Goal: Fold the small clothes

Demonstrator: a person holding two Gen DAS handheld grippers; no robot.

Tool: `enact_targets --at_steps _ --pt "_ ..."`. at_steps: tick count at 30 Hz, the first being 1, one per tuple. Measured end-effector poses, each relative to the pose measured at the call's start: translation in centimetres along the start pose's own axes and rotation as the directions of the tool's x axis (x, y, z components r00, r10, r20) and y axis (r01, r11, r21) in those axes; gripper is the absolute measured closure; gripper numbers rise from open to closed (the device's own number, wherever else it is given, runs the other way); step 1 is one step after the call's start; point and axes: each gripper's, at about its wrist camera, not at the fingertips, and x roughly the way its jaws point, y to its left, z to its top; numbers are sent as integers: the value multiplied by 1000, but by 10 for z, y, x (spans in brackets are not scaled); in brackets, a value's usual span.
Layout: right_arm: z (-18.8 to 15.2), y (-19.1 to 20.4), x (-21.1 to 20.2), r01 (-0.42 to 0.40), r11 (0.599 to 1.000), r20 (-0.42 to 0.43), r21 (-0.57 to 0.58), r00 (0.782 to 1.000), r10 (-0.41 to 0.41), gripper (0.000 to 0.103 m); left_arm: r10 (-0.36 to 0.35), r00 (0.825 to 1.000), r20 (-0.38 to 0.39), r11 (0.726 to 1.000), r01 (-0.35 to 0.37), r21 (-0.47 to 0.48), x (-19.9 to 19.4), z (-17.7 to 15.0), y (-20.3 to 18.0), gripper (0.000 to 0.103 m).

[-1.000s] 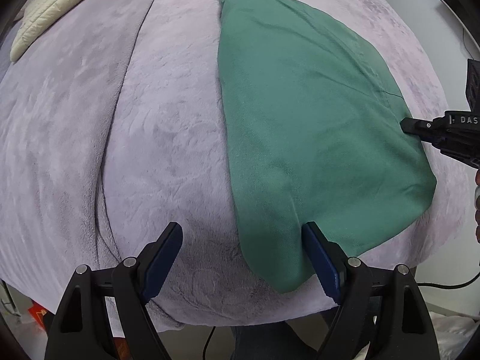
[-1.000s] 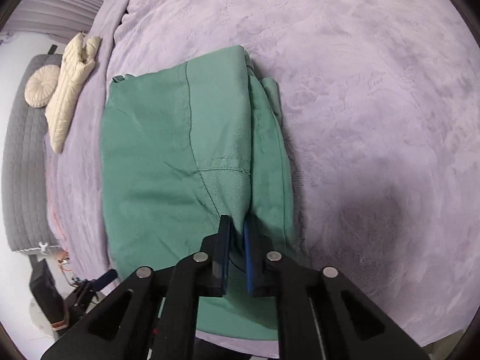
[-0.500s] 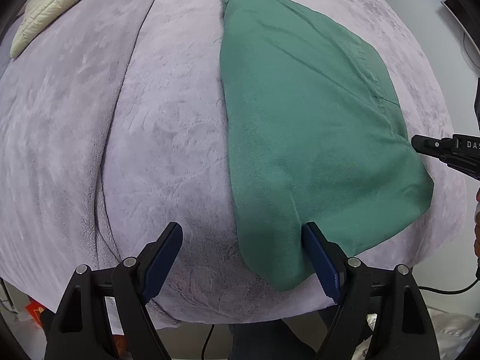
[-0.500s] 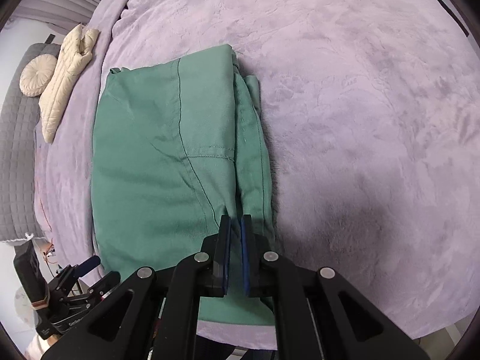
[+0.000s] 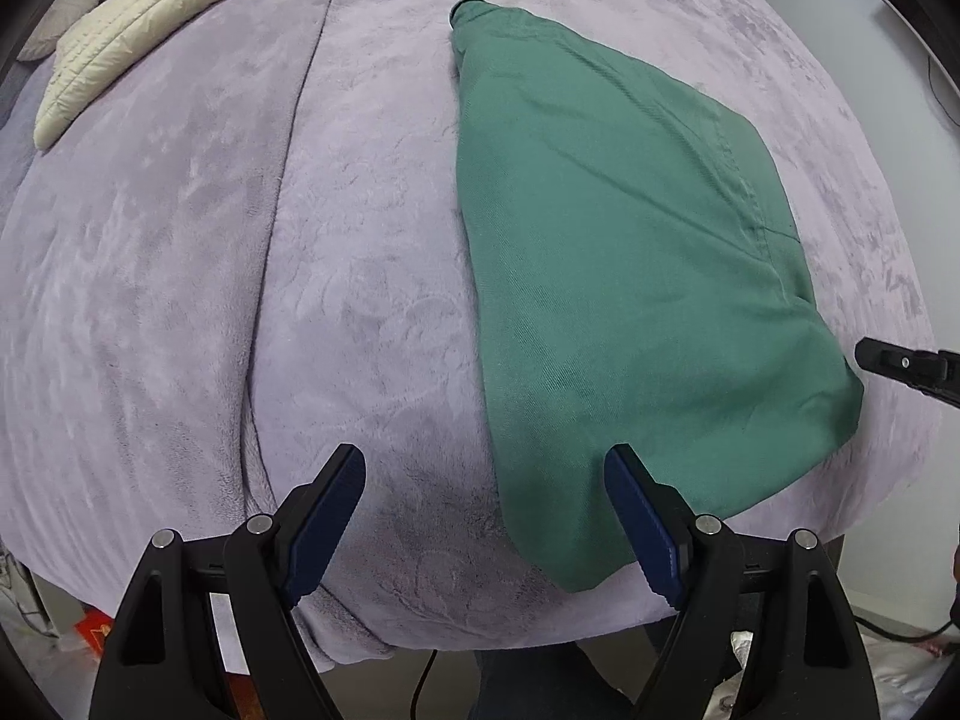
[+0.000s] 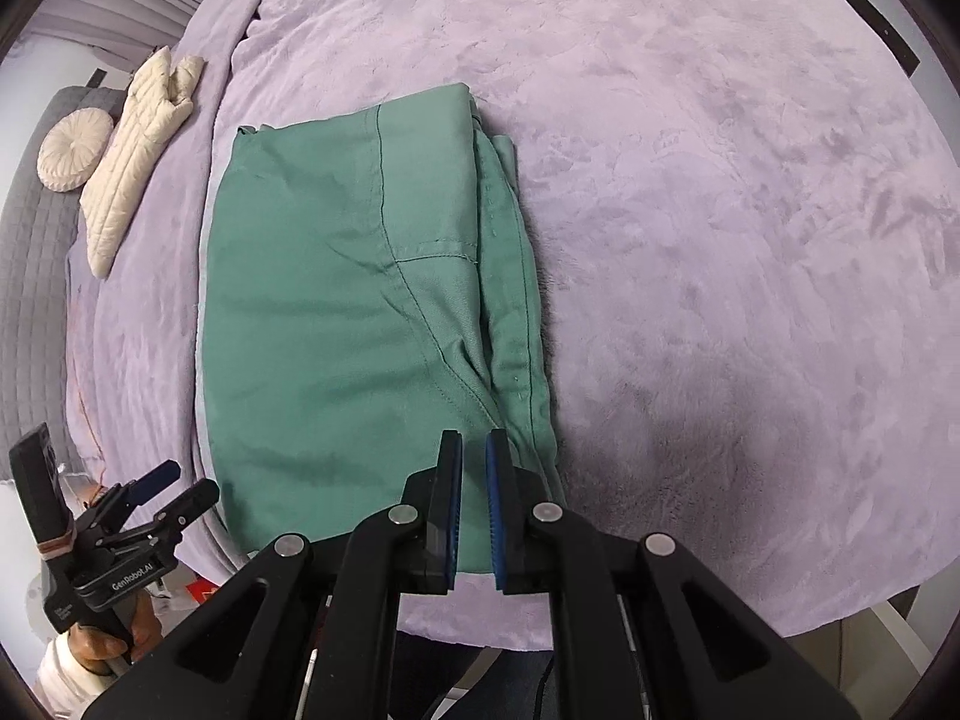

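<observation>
We hold both tongs clear of the green garment [image 6: 360,324] — already folded flat ahead on the purple blanket [image 6: 720,180] — left gripper [image 5: 483,516] spread wide, right gripper [image 6: 474,504] nearly closed on nothing — so little folding looks left.

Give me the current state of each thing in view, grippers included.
Green cloth garment: folded into a flat rectangle, lying on the bed, in neither gripper.
Left gripper: open, empty, above the bed.
Right gripper: nearly shut, nothing between its pads.
Cream quilted jacket: lying loose, unfolded.
Lilac plush blanket: spread over the bed.
</observation>
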Motion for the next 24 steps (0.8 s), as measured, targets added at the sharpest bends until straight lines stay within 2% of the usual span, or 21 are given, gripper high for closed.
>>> enact_targets --at_steps 4,5,6,8,13,14,16,17,20,21,24 --pt "-2 10 -9 21 1000 17 -17 1000 -20 92 11 999 44 1000 -10 -23 -16 10 2 20" --pt "-1 12 -12 27 999 22 -21 999 -27 85 16 998 55 999 -15 -29 -21 13 2 17" --pt "-1 15 -14 31 999 26 -24 999 -30 71 20 998 60 999 -18 -32 -25 15 2 0" --pt "-1 19 -20 46 999 41 -30 998 -44 52 31 996 78 999 -29 -30 -33 20 -1 0" --pt "1 30 -31 74 996 64 -57 995 -70 51 67 994 91 997 -65 -28 -46 23 -7 0" --pt "1 33 -32 87 994 69 -66 994 -83 46 68 993 96 997 -65 -33 -49 24 -8 0" --pt "0 41 -38 129 987 89 -98 989 -121 30 40 992 118 998 -34 -50 -57 24 -8 0" --pt "0 45 -40 151 982 104 -115 985 -139 16 28 992 125 998 -20 -61 -60 25 -8 0" --pt "-1 56 -46 196 968 141 -157 974 -175 13 50 990 133 997 -41 -72 -66 26 -10 0" --pt "-2 59 -46 214 963 145 -162 971 -191 2 60 988 139 996 -50 -73 -68 27 -11 0" --pt "-3 62 -49 248 956 161 -159 961 -223 0 79 985 153 995 -69 -73 -73 27 -14 0"
